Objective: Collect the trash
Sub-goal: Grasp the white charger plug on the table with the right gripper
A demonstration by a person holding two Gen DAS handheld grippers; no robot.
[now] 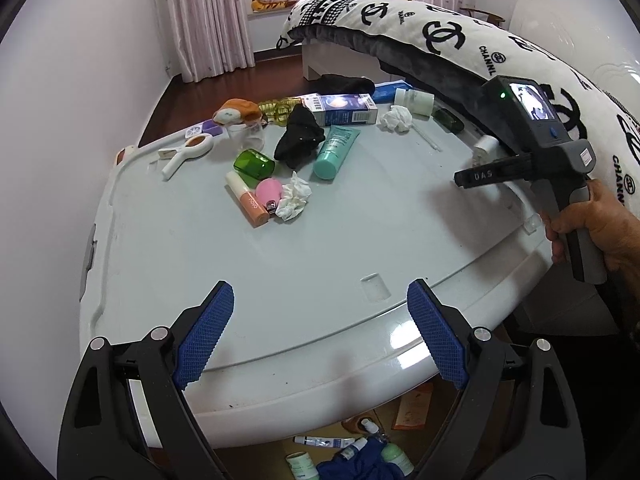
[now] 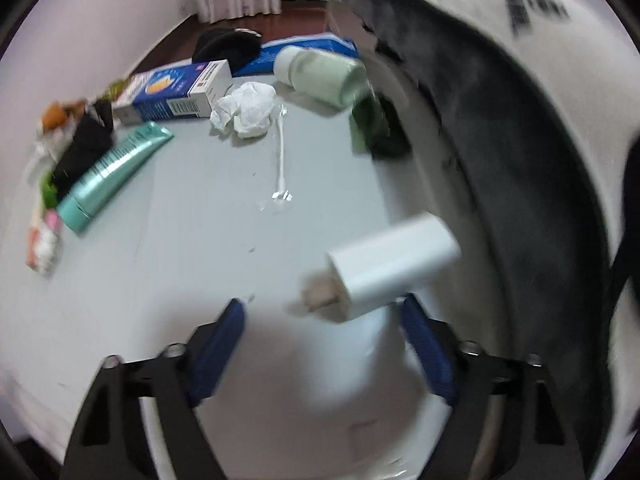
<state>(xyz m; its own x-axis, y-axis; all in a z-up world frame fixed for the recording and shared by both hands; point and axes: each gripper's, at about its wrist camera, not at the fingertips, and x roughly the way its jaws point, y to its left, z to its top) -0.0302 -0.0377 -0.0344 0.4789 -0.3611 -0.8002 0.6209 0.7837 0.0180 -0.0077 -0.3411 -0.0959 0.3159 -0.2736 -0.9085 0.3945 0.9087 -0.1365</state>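
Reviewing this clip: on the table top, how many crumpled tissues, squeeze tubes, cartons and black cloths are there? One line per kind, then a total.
Crumpled white tissues: 2, one by the carton and one by the pink item
Teal squeeze tubes: 1
Blue and white cartons: 1
Black cloths: 2, one mid-table and one at the far edge
Total: 6

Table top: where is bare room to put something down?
The near half of the table is bare, from the left tool up to the crumpled tissue. Crowded: the far edge around the blue box and black sock.
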